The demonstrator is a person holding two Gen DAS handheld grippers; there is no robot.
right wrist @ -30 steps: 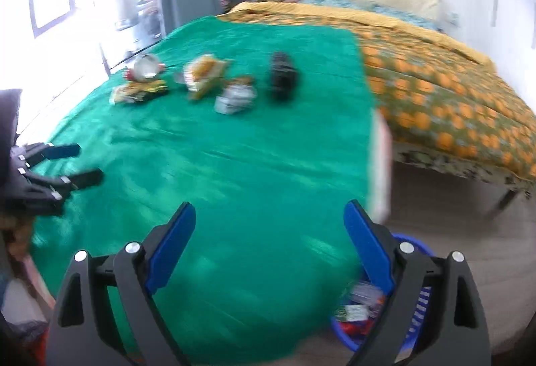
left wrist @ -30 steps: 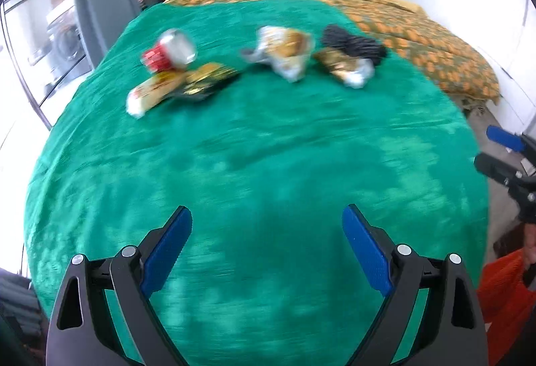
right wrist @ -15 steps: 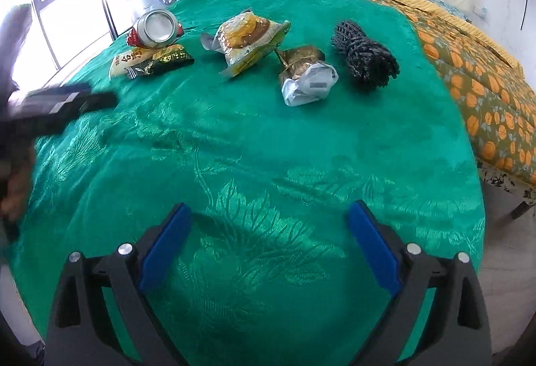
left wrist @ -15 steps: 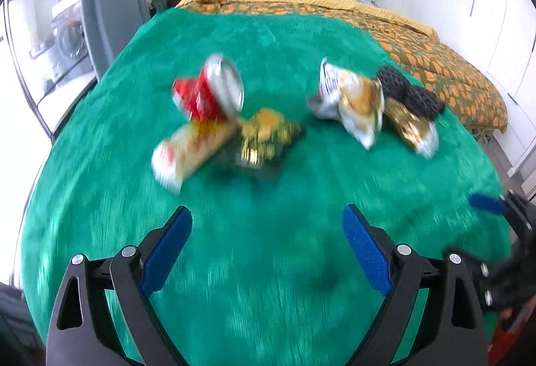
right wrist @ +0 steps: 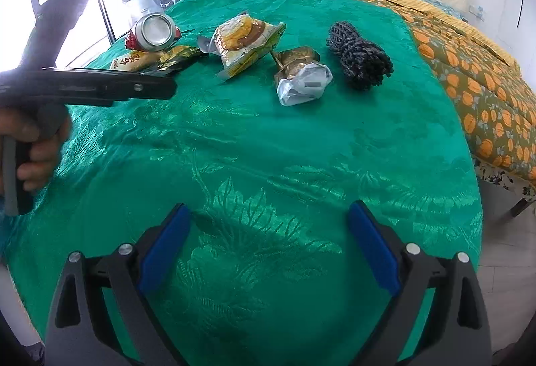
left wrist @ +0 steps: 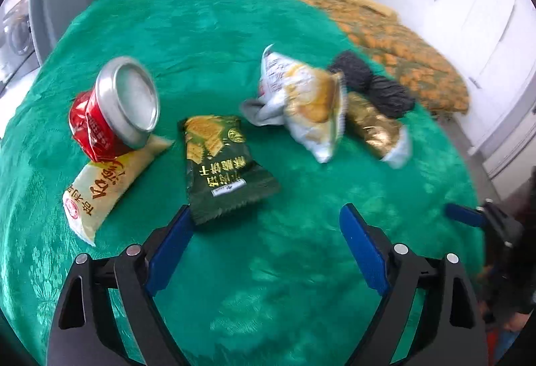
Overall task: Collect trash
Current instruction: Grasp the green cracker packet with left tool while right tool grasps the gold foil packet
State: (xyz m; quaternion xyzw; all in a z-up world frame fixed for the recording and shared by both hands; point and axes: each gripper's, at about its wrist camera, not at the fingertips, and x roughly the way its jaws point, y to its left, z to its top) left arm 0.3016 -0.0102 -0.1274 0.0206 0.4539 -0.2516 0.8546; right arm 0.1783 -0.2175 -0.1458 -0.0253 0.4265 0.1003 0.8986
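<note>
Trash lies on a green bedspread [left wrist: 268, 282]. A crushed red can [left wrist: 114, 108] rests on a yellow wrapper [left wrist: 104, 188]. A dark green biscuit packet [left wrist: 222, 165] lies just ahead of my open, empty left gripper [left wrist: 264, 225]. Further right lie a white-and-yellow snack bag [left wrist: 308, 101] and a gold-and-white wrapper [left wrist: 378, 128]. My right gripper [right wrist: 268, 222] is open and empty over bare bedspread, well short of the gold-and-white wrapper [right wrist: 301, 81], snack bag [right wrist: 244, 41] and can [right wrist: 154, 32].
A black knitted bundle [right wrist: 360, 61] lies right of the wrappers. An orange patterned quilt [right wrist: 475, 77] covers the bed's far side. The left gripper's body and hand [right wrist: 87, 87] show at left in the right wrist view. The floor [right wrist: 512, 248] is at the right.
My left gripper has moved forward towards the trash; the green packet is now just ahead of its fingers. My right gripper has moved a little closer over the bedspread. Both stayed open.
</note>
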